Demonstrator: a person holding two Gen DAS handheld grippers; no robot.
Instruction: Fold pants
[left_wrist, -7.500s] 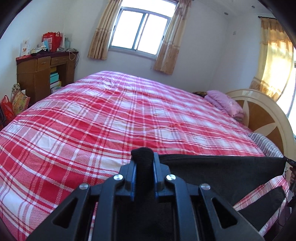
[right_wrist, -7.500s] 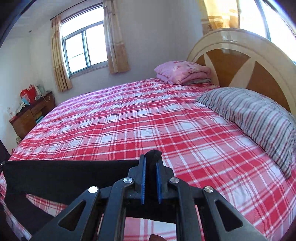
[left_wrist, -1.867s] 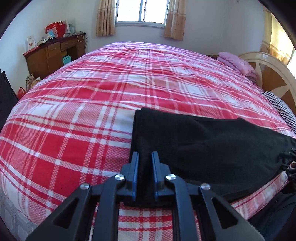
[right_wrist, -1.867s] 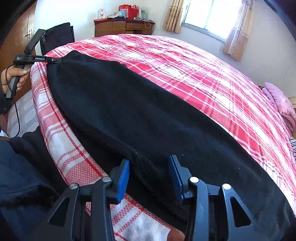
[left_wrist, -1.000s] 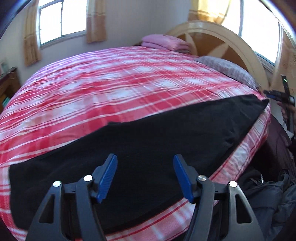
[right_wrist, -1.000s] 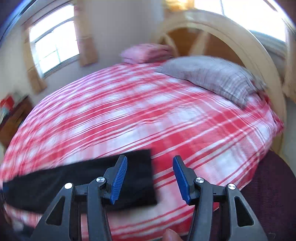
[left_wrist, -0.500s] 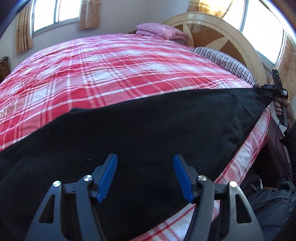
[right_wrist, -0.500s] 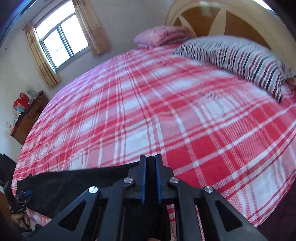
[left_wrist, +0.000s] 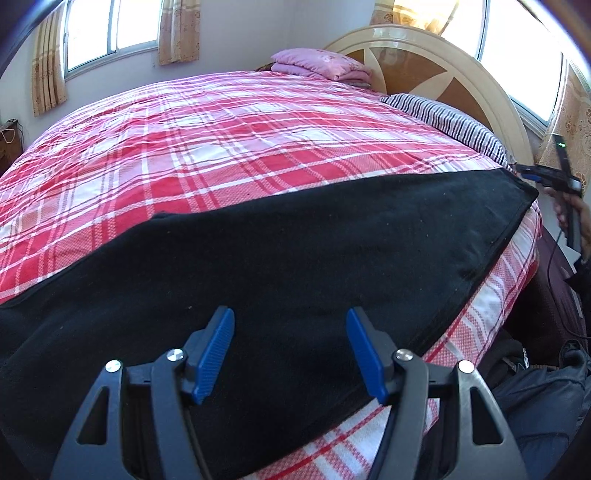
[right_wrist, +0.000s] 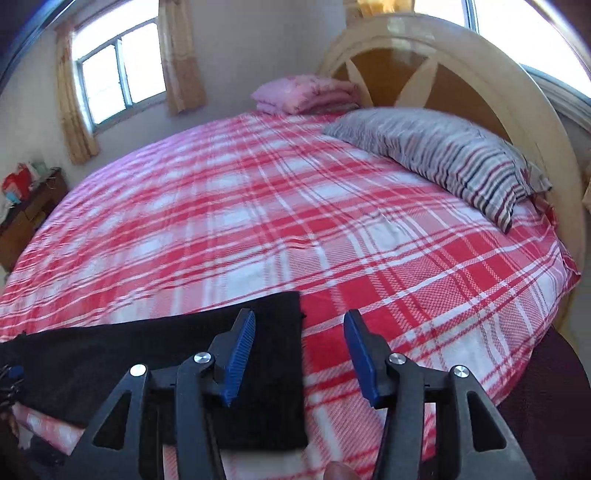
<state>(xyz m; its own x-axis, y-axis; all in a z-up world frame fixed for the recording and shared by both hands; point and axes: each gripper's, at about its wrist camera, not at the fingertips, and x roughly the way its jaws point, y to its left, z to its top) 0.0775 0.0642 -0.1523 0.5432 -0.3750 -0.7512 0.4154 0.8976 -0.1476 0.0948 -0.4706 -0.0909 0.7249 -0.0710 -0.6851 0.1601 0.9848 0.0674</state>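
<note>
The black pants (left_wrist: 295, 258) lie flat along the near edge of the plaid bed (left_wrist: 229, 140). Left tongs (left_wrist: 291, 350) gape above them, empty; right tongs (right_wrist: 299, 354), just reopened, hover empty over their end.

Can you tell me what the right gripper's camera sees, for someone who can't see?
The right gripper, jaws open and just parted, holds nothing above the end of black pants lying on a red plaid bed with a striped pillow.
</note>
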